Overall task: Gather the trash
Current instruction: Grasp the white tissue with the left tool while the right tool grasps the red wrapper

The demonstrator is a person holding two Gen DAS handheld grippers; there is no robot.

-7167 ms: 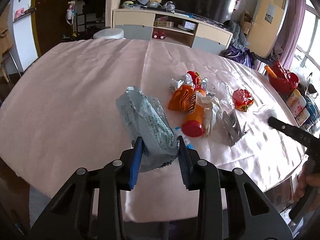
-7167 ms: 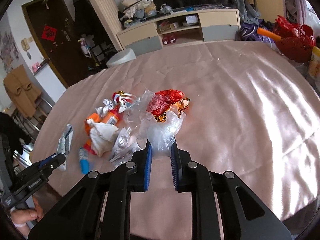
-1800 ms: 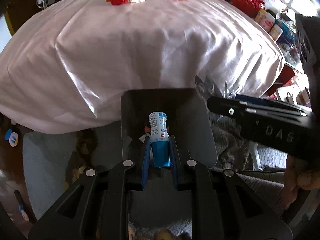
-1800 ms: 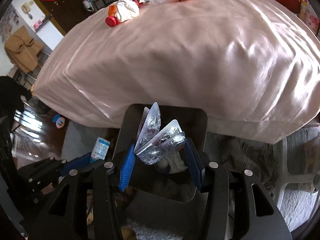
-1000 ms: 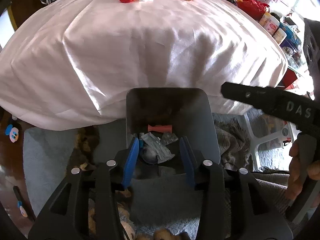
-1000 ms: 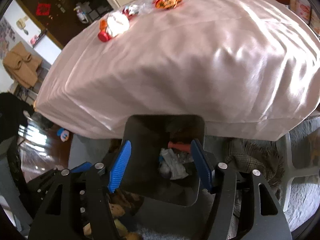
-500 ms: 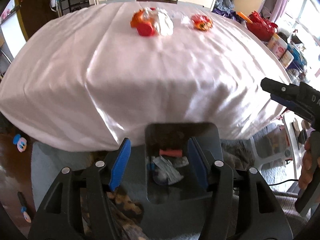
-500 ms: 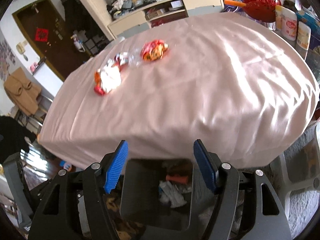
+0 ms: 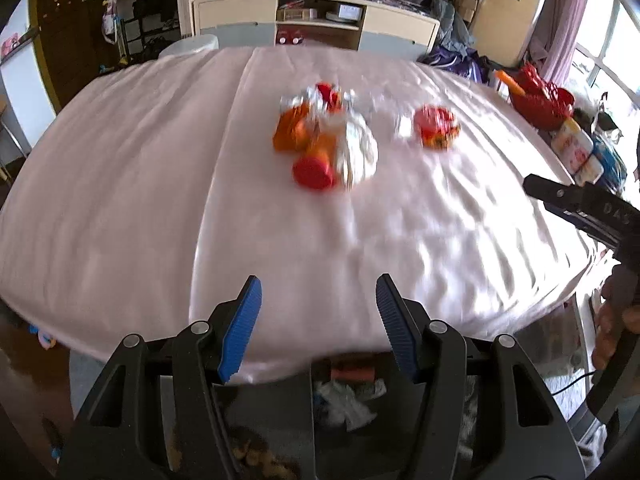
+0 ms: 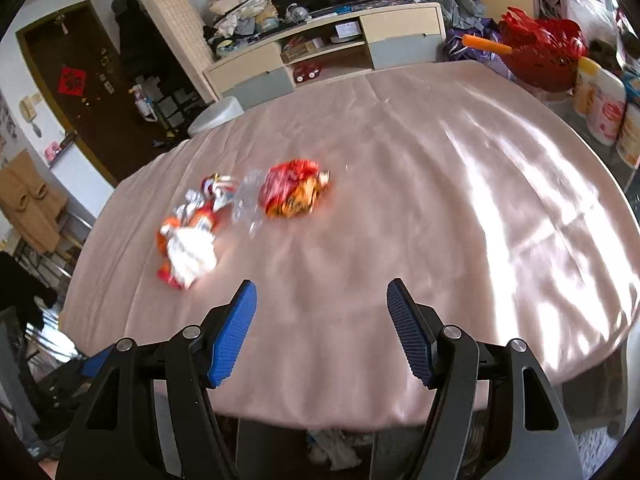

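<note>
A pile of trash lies on the pink tablecloth (image 9: 120, 200): an orange bottle with a red cap (image 9: 314, 170), crumpled white paper (image 9: 360, 148), foil scraps, and a red-orange wrapper (image 9: 436, 128) to its right. In the right wrist view the paper (image 10: 188, 256) and the red wrapper (image 10: 294, 192) lie beside a clear plastic scrap (image 10: 248, 200). My left gripper (image 9: 318, 328) is open and empty above the table's near edge. My right gripper (image 10: 320, 328) is open and empty too. A dark trash bin (image 9: 344, 400) holding trash stands below the edge.
A red basket (image 10: 540, 48) and white canisters (image 10: 600, 100) stand at the table's right end. A low cabinet (image 9: 316, 28) lines the far wall. The right gripper (image 9: 580, 208) shows at the right in the left wrist view.
Both grippers let their trash fall into the bin, opened wide and rose from the bin up toward the table top. The trash pile now shows ahead of them.
</note>
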